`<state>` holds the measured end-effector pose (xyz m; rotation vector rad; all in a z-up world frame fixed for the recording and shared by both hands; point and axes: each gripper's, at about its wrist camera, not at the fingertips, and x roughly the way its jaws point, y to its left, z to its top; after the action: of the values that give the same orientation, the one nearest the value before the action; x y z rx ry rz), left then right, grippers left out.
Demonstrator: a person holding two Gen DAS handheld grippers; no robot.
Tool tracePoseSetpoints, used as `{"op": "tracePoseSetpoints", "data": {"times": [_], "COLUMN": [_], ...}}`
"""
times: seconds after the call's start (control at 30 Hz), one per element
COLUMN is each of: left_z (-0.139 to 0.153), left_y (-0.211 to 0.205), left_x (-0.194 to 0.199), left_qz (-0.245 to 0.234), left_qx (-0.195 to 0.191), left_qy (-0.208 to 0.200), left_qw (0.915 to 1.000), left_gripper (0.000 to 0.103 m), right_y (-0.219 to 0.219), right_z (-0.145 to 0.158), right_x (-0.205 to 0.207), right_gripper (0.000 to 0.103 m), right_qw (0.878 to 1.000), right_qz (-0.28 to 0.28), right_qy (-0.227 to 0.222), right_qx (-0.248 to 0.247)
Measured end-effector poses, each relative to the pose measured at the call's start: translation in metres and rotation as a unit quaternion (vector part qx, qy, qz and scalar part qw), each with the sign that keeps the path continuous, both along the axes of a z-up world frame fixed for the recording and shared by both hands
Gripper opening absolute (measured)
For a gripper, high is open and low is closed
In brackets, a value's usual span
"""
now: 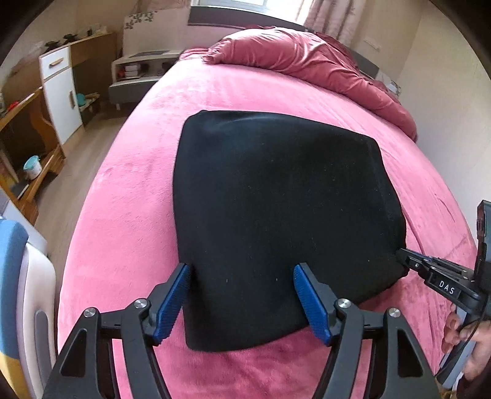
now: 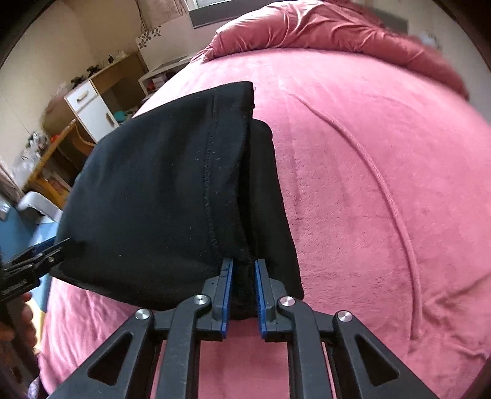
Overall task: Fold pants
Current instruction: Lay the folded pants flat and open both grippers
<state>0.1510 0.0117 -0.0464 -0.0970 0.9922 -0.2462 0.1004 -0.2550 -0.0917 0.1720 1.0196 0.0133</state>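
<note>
Lying folded on the pink bed (image 1: 129, 190), black pants (image 1: 276, 214): left gripper (image 1: 242, 304) fingers released, straddling near-left corner; right gripper (image 2: 244, 294) clenched on near-right edge.

A bedroom in a home: a wide bed (image 1: 129, 190) under a pink plush cover, a rumpled pink duvet (image 1: 307, 61) at its head, a curtained window (image 1: 233, 4), a wood-and-white cupboard (image 1: 61, 92) and wooden floor (image 1: 79, 159).

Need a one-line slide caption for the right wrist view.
Right gripper pinching the near edge of the folded black pants on the pink bed.
</note>
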Motion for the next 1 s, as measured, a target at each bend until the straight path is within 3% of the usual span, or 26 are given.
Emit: {"op": "tracePoseSetpoints", "data": {"times": [0.2,0.27,0.3,0.53,0.8,1.0], "left_z": [0.010,0.016,0.017,0.019,0.009,0.016], "left_y": [0.000,0.000,0.000,0.001,0.002,-0.001], "left_x": [-0.018,-0.026,-0.029,-0.045,-0.044,-0.049], "left_qz": [0.015,0.020,0.020,0.014,0.016,0.022], "left_qx": [0.008,0.010,0.007,0.008,0.012,0.006], "left_qy": [-0.028,-0.041,-0.044,-0.053,-0.035,-0.045], "left_qw": [0.9995,0.9989,0.9988,0.9984,0.9992,0.9987], "left_gripper": [0.071,0.071,0.071,0.071,0.071,0.071], "right_y": [0.007,0.014,0.015,0.026,0.032,0.035], "right_z": [0.012,0.022,0.025,0.039,0.018,0.012], "right_x": [-0.010,-0.019,-0.022,-0.042,-0.020,-0.020], "right_gripper": [0.018,0.031,0.032,0.033,0.034,0.037], "right_qw": [1.000,0.999,0.999,0.998,0.997,0.996], "right_qz": [-0.020,-0.022,-0.020,0.009,0.012,0.005], "right_qy": [-0.008,-0.018,-0.021,-0.040,-0.016,-0.019], "right_qx": [-0.020,-0.040,-0.042,-0.040,-0.076,-0.091]}}
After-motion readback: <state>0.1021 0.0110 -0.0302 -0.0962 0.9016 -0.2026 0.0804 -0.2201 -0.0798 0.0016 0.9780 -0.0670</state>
